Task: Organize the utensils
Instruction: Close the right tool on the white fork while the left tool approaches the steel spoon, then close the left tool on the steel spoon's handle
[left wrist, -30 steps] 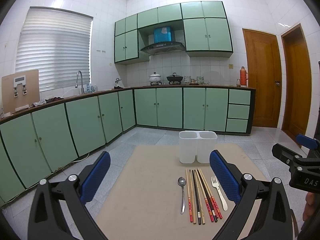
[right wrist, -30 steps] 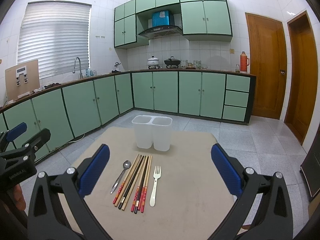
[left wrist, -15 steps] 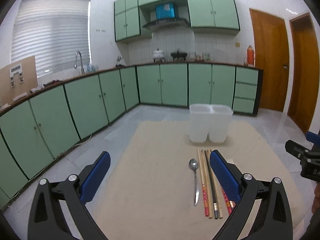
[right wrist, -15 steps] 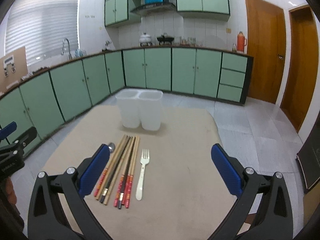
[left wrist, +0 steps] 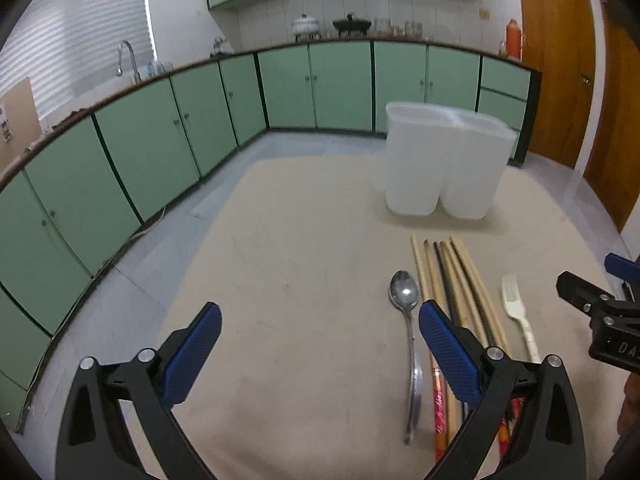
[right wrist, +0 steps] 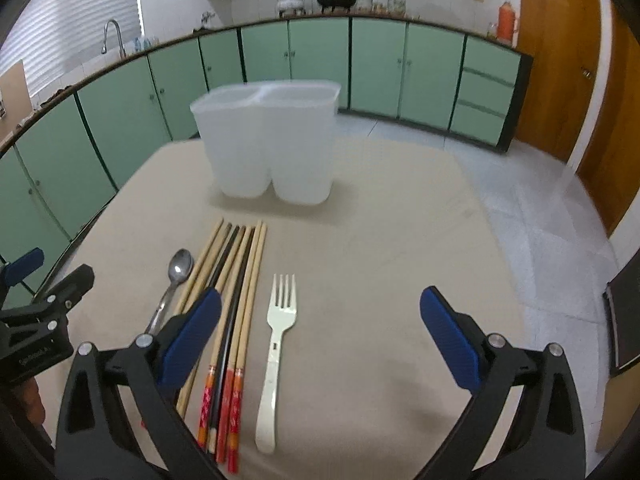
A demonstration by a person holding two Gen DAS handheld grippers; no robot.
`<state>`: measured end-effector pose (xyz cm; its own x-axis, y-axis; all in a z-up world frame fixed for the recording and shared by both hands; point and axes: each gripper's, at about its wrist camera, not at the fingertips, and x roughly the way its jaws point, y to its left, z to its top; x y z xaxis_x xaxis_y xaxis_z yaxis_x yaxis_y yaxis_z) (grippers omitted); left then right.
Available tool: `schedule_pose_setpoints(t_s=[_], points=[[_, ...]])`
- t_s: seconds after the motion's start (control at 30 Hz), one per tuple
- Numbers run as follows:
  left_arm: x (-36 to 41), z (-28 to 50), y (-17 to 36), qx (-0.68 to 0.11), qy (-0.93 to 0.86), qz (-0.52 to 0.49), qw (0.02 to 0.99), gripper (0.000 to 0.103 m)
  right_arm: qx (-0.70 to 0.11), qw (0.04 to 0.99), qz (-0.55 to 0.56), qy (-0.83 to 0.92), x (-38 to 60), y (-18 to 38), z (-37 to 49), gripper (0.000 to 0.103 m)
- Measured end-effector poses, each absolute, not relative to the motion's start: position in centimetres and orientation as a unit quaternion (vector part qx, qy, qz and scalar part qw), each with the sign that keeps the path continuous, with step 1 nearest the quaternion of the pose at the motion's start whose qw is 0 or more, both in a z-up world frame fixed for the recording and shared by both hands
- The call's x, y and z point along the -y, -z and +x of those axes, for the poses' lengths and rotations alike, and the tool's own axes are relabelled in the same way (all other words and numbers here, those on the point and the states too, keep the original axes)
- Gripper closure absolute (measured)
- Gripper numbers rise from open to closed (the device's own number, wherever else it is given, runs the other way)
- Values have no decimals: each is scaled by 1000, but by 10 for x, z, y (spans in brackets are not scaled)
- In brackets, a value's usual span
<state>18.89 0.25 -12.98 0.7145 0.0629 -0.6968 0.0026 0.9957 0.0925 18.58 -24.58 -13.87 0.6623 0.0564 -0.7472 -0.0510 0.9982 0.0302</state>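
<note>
A white two-compartment utensil holder (left wrist: 444,164) (right wrist: 268,144) stands on the beige table (left wrist: 300,280) (right wrist: 380,240). In front of it lie a metal spoon (left wrist: 406,300) (right wrist: 176,276), several chopsticks (left wrist: 452,280) (right wrist: 236,264) and a cream plastic fork (left wrist: 518,316) (right wrist: 278,340), side by side. My left gripper (left wrist: 320,344) is open and empty, low over the table left of the spoon. My right gripper (right wrist: 320,336) is open and empty, low over the fork's right side.
Green kitchen cabinets (left wrist: 160,132) run along the left and back walls. Wooden doors (right wrist: 560,60) stand at the right. The table's left edge (left wrist: 192,248) drops to a tiled floor. Each gripper shows at the edge of the other's view.
Both grippers have lowered and moved forward toward the utensils. The holder and utensils now look larger and closer. Nothing on the table has moved.
</note>
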Motion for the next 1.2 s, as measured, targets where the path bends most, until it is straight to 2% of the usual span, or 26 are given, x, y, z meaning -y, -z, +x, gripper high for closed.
schedule_pose_setpoints(t_s=[0.13, 0.33, 0.7, 0.73, 0.8, 0.87, 0.9, 1.2], points=[[-4, 207, 149, -400, -21, 50, 915, 10, -436, 899, 12, -30, 244, 161, 206, 24], [-3, 223, 166, -420, -18, 50, 906, 13, -457, 889, 15, -27, 241, 181, 224, 26], [12, 245, 173, -430, 5, 52, 901, 13, -486, 874, 14, -20, 229, 200, 238, 36], [14, 247, 173, -432, 8, 50, 900, 13, -483, 875, 9, -17, 227, 201, 237, 39], [16, 251, 174, -435, 12, 47, 899, 13, -480, 877, 2, -19, 225, 201, 239, 55], [18, 255, 175, -438, 17, 43, 898, 13, -477, 878, 4, -27, 226, 199, 239, 78], [19, 257, 175, -438, 18, 42, 898, 13, -478, 878, 7, -31, 227, 198, 239, 82], [32, 275, 184, -446, 21, 47, 894, 12, -472, 880, 28, -48, 247, 193, 238, 83]])
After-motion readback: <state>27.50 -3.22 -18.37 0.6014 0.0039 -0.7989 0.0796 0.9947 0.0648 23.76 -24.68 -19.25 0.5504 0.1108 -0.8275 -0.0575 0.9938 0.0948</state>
